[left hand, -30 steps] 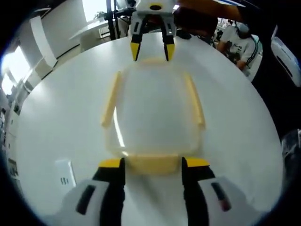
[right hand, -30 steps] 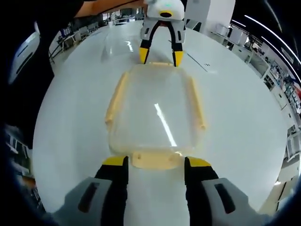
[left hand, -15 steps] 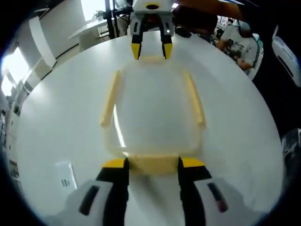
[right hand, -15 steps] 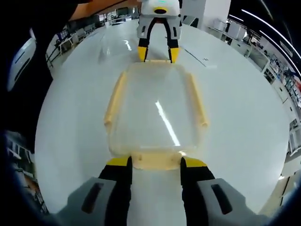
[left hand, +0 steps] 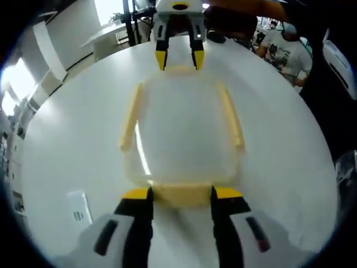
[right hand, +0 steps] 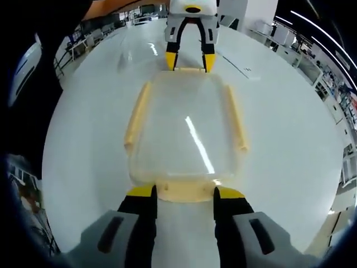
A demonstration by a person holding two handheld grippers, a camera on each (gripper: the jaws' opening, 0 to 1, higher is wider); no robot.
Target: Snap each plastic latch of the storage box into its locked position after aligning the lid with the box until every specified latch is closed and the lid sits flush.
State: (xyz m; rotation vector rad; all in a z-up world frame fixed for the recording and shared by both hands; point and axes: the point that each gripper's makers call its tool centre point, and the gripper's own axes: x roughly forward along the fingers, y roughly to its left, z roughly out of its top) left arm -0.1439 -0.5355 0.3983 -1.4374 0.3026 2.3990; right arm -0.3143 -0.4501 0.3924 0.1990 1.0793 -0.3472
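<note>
A round white worktop [left hand: 67,145] spreads under the left gripper view, with bright windows at the left and a seated person in a white shirt [left hand: 290,53] at the far right. On it lies the storage box [left hand: 181,131], its clear lid in place and pale yellow latches along all four sides. The left gripper [left hand: 180,195] has its yellow-tipped jaws parted on either side of the near end latch [left hand: 181,194], touching or just beside its ends — whether they press it I cannot tell. The long side latches [left hand: 129,117] lie along the box edges. At the far end the right gripper [left hand: 179,58] stands with its jaws spread over the far latch. A small white card [left hand: 78,206] lies on the worktop near the left jaw. Against the picture of one second ago, the left jaws stand a little closer together, and the right gripper sits slightly farther up the view; since half a second ago little has changed.

In the right gripper view the same worktop runs out to a large hall with benches. The box sits in the middle — a streak of light on its lid. The right gripper's jaws are parted around the end latch nearest it [right hand: 187,191]; they are narrower than one second ago. The left gripper [right hand: 189,60] straddles the far end latch, jaws apart.
</note>
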